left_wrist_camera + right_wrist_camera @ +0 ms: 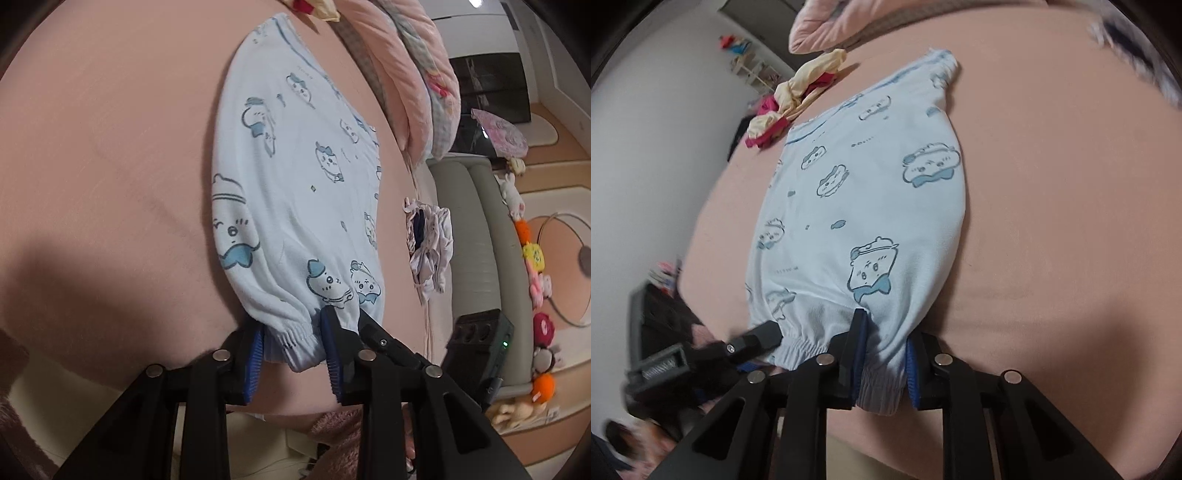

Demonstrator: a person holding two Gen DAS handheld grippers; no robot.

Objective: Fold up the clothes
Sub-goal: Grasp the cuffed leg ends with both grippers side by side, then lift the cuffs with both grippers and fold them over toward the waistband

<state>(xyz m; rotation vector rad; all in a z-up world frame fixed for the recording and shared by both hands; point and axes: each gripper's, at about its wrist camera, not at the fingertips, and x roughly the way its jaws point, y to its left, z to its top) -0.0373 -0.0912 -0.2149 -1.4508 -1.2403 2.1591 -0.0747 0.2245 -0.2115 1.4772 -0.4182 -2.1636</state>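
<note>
Light blue pyjama trousers (295, 177) with cartoon prints lie flat along the pink bed (110, 147); they also show in the right wrist view (864, 206). My left gripper (291, 350) has its blue pads on either side of the elastic hem, and its jaws stand apart around the bunched cloth. My right gripper (884, 354) sits the same way on the other part of the hem. The left gripper's finger (753, 341) shows beside it in the right wrist view.
Pink quilts and pillows (406, 74) are piled along the bed's far side. A cream and red garment (790, 99) lies near the trousers' far end. Small white clothes (430, 247) lie at the bed edge. A grey headboard (476, 240) holds several plush toys.
</note>
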